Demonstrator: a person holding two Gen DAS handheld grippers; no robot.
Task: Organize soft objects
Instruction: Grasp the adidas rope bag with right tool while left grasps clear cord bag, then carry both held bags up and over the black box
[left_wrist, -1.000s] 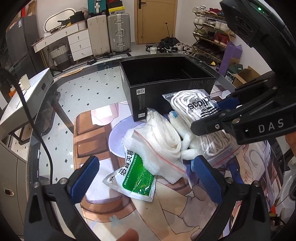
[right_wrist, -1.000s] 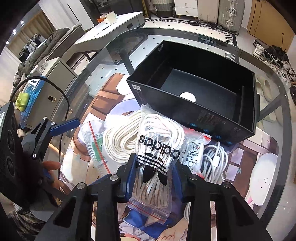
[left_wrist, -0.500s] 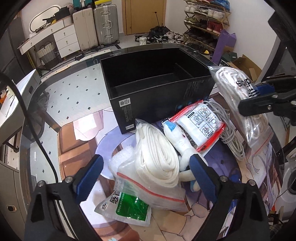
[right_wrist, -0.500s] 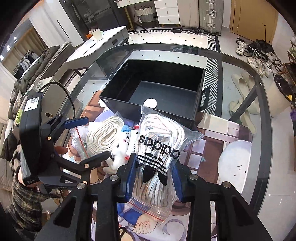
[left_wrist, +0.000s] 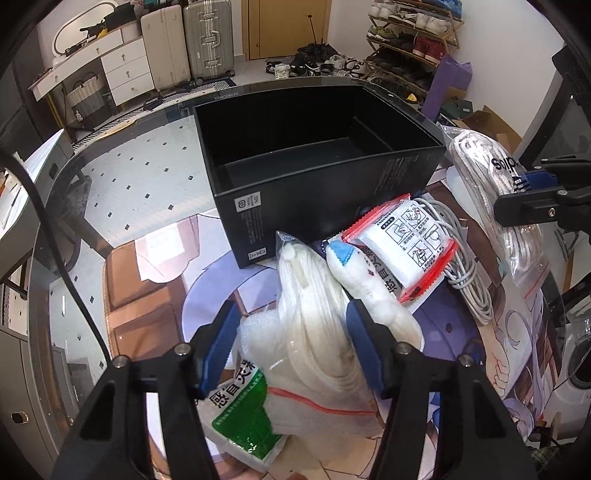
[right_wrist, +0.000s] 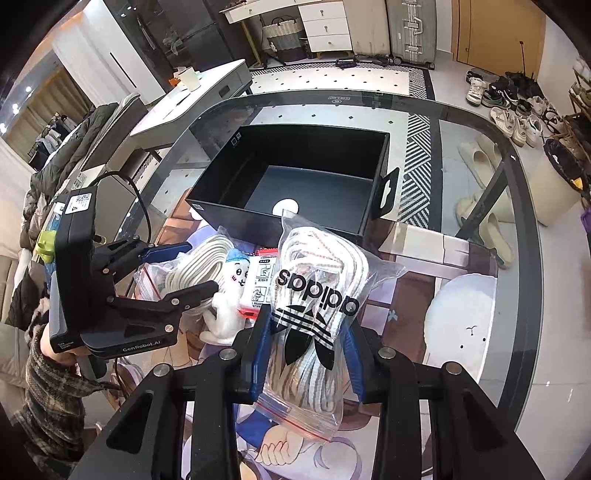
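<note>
My right gripper (right_wrist: 304, 345) is shut on a clear adidas bag of white laces (right_wrist: 317, 295) and holds it above the table, just in front of the empty black box (right_wrist: 295, 181); the bag also shows in the left wrist view (left_wrist: 495, 192). My left gripper (left_wrist: 291, 339) is open, its jaws on either side of a bagged white cord coil (left_wrist: 314, 314). Beside the coil lie a small white plush toy (left_wrist: 365, 280), a red-edged white packet (left_wrist: 406, 243), a grey cable bundle (left_wrist: 469, 280) and a green-labelled packet (left_wrist: 243, 413). The black box (left_wrist: 314, 177) stands just behind them.
The glass table (right_wrist: 476, 122) carries a printed mat (left_wrist: 147, 302). Its rounded edge runs close on the right. Off the table stand a white side desk (right_wrist: 192, 99), suitcases (left_wrist: 207, 37) and a shoe rack (left_wrist: 413, 40).
My right gripper has lifted the adidas bag off the pile and carried it to the right, near the box. My left gripper has moved in over the white coil and narrowed.
</note>
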